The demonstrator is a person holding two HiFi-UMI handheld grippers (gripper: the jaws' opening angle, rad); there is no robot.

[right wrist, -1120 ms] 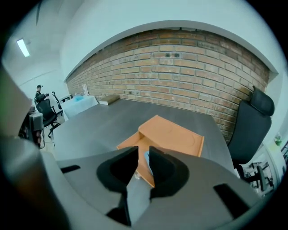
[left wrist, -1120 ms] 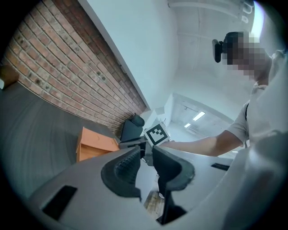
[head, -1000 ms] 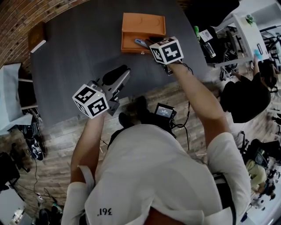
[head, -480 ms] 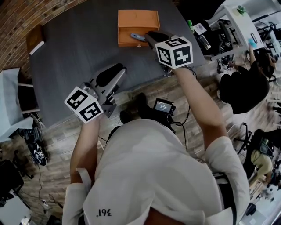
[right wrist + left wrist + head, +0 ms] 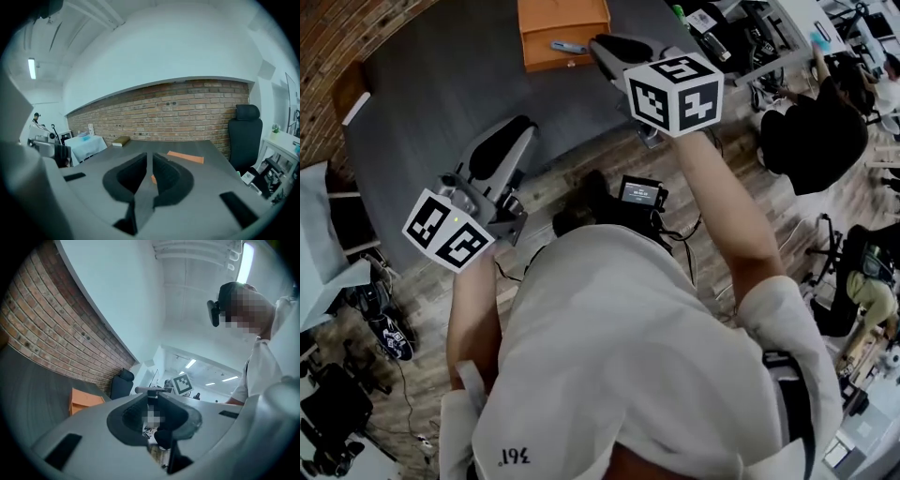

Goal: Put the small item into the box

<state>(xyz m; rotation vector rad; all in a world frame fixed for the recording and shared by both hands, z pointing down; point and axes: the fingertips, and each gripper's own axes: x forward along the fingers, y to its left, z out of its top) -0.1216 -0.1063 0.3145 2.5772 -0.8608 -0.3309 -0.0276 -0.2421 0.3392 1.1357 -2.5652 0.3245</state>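
Observation:
The orange box (image 5: 562,33) stands open on the dark table at the top of the head view. A small blue-grey item (image 5: 567,46) lies inside it. My right gripper (image 5: 600,44) hovers just right of the box, off the item. Its jaws have just been closing and now leave a narrow gap with nothing between them, as the right gripper view (image 5: 150,158) shows. My left gripper (image 5: 520,129) hangs over the table's near edge, well short of the box. It is empty, with a gap between its pads (image 5: 151,397). The box (image 5: 84,401) lies far to its left.
A brown book (image 5: 352,89) lies at the table's (image 5: 431,84) left corner. A white-covered stand (image 5: 319,244) is at the left. Desks with gear and a seated person (image 5: 811,141) fill the right. A black chair (image 5: 246,131) stands by the brick wall.
Both grippers have risen and drawn back from the box toward the person. The right gripper's tips have left the box. The item stays lying in the box.

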